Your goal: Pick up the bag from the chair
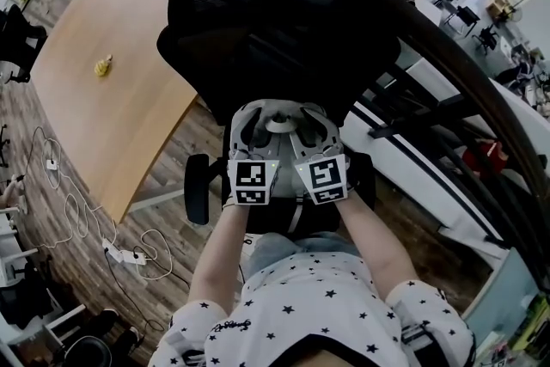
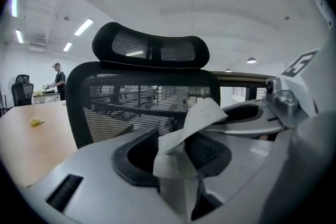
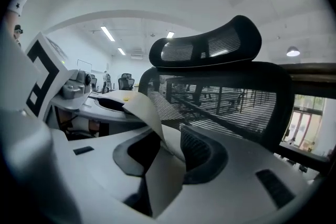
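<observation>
Holding a white bag (image 2: pixel 202 113) at frame centre, left gripper (image 2: pixel 173 157) and right gripper (image 3: pixel 165 157) both clamp it before a black chair (image 1: pixel 284 21).

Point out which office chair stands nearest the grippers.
The mesh-backed chair with the headrest, filling the left gripper view; the other chair sits far off beyond the wooden table.

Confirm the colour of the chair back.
Black mesh; the chair back shows best in the left gripper view.
</observation>
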`<state>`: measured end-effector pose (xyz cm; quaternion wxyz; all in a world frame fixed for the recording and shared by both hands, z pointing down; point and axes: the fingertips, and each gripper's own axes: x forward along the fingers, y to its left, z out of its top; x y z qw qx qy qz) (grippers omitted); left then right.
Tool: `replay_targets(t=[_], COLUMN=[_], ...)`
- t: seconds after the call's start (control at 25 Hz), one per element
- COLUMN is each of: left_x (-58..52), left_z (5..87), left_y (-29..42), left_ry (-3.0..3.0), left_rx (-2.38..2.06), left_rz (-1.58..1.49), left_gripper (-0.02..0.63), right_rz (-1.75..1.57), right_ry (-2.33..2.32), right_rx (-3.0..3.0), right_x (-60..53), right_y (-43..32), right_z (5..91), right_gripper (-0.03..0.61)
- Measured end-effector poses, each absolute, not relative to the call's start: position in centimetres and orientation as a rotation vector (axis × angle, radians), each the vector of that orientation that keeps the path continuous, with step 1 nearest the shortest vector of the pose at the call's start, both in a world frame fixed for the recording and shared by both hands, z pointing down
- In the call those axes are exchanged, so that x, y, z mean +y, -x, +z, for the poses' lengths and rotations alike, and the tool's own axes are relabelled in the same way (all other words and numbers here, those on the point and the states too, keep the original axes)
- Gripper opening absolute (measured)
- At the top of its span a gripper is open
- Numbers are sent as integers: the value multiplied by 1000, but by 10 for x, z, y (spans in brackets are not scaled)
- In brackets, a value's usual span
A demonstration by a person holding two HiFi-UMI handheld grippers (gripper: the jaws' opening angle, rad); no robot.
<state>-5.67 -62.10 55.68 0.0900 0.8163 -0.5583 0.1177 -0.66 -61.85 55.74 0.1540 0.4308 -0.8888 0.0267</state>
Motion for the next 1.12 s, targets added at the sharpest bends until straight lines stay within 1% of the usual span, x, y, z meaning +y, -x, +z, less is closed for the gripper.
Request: replay_targets(t=[0.08, 0.2, 0.28, 0.4, 0.76, 1.12], left_x=[-625, -627, -625, -616, -566, -479], left_z=[552, 548, 546, 542, 520, 485], left_y=[56, 55, 55, 54, 56, 59], left_ry=[-2422, -2416, -2412, -2419, -2423, -2447], left_rx=[-1659, -1662, -1665, -1660, -1640, -1646], left_rz=[322, 297, 281, 267, 200, 98], left_gripper=[129, 79, 48, 25, 14, 12], right_rz=[115, 205, 251, 289, 335, 304], right_ry=[-1226, -1235, -1272, -1319, -1350, -1379], right_rx=[-2559, -2595, -2607, -2617, -2656, -2717], right_x=[-620, -619, -620, -615, -565, -480], right_y=[9, 12, 12, 9, 10, 14], right_z=[556, 552, 549, 544, 521, 486], right_gripper=[93, 15, 6, 2, -2, -2])
